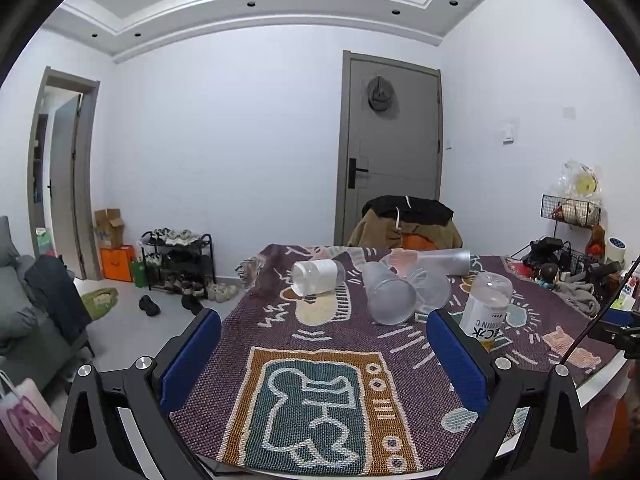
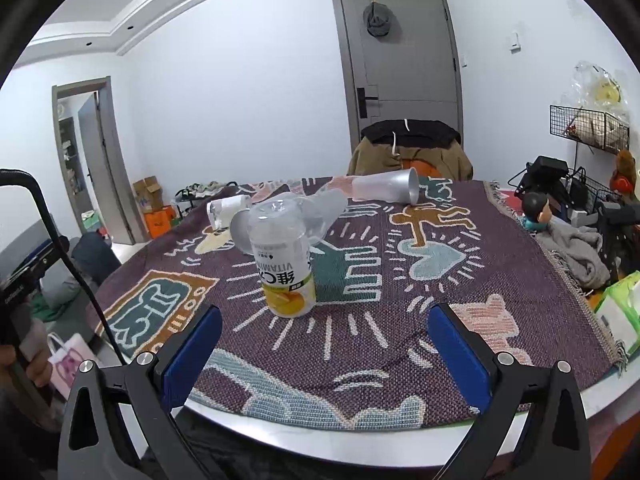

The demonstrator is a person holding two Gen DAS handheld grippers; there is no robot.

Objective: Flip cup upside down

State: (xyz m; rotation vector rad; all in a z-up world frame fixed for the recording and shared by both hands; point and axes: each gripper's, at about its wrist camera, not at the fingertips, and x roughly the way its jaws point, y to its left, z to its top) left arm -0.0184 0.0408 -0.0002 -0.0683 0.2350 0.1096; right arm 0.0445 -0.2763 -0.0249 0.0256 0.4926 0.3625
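Right wrist: upside-down bottle [image 2: 285,258] w/ 2 tipped cups [image 2: 326,212] behind.

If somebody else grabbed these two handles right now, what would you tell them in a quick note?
Left gripper: open, empty, above the near edge of the blanket.
Right gripper: open, empty, facing the bottle.
The bottle already stands upside down, cap end on the blanket.
Lying on their sides behind it: two frosted cups touching each other, a white-labelled jar to the left, and a tall frosted cup at the far edge.
Left to do: none of the lying cups is upside down yet; pick one and stand it mouth down.
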